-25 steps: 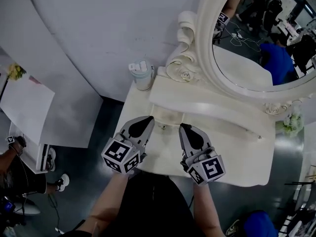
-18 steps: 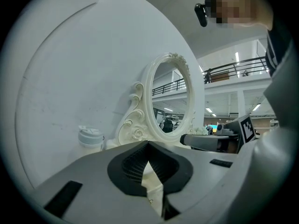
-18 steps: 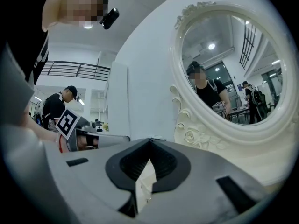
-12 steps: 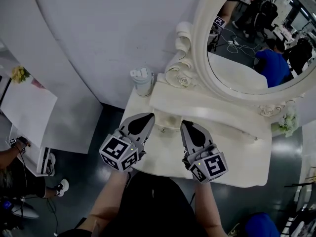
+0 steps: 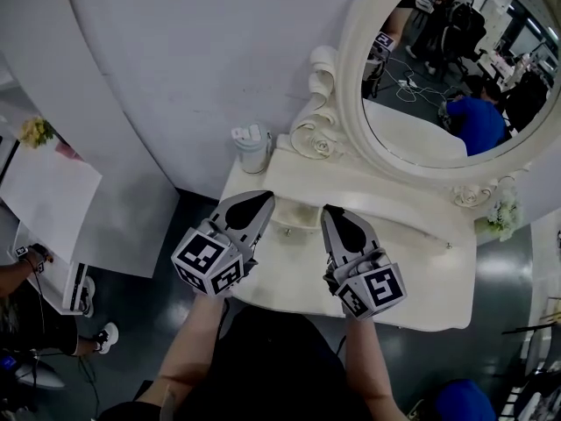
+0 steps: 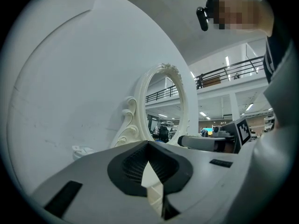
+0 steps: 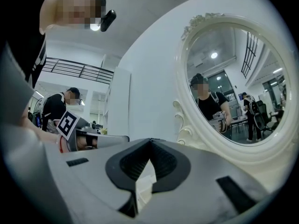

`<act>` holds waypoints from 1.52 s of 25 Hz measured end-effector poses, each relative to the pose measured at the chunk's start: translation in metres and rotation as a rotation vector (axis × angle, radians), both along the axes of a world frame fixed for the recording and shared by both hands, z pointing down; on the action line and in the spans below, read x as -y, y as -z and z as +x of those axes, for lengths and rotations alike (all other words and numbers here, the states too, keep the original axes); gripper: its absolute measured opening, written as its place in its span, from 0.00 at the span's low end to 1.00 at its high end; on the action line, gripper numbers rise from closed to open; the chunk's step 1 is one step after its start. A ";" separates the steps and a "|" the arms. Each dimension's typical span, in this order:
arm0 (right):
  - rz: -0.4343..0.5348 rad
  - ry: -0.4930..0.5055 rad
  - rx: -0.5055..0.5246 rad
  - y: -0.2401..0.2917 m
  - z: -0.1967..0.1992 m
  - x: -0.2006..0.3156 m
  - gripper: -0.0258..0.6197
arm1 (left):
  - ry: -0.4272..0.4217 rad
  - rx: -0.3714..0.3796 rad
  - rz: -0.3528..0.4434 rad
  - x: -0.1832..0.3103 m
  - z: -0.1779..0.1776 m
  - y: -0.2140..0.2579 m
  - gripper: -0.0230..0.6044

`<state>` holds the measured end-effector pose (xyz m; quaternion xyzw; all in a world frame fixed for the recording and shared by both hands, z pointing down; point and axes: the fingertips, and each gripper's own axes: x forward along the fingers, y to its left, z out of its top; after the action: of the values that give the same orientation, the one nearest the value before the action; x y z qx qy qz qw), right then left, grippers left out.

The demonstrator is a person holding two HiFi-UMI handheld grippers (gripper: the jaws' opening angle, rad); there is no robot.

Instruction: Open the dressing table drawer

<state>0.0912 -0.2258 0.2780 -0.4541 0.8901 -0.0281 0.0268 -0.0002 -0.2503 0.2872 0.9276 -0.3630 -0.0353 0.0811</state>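
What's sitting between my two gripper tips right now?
In the head view, just the cream dressing table with one small knob lies between the left gripper and right gripper.

I am looking down on a cream bench [image 5: 412, 270] standing against the white wall [image 5: 175, 68]. An oval mirror [image 5: 438, 86] is rising from its back, a white cup [image 5: 249, 146] sitting at its left corner.

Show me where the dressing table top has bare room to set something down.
Widest bare patch: tabletop right of the right gripper, up to the flowers. The ledge under the mirror is bare too. Crowded: the back-left corner with the white cup, and under the left gripper.
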 end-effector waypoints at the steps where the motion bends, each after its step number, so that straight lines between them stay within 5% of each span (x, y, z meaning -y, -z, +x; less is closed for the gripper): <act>1: 0.004 -0.001 0.003 0.002 0.000 0.000 0.05 | -0.001 -0.004 0.004 0.000 0.000 0.002 0.04; 38: 0.012 0.025 -0.001 0.006 -0.011 -0.002 0.04 | 0.020 -0.041 0.013 -0.002 -0.012 0.013 0.04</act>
<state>0.0798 -0.2239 0.2719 -0.4430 0.8958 -0.0229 0.0286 -0.0121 -0.2481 0.2747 0.9234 -0.3705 -0.0576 0.0823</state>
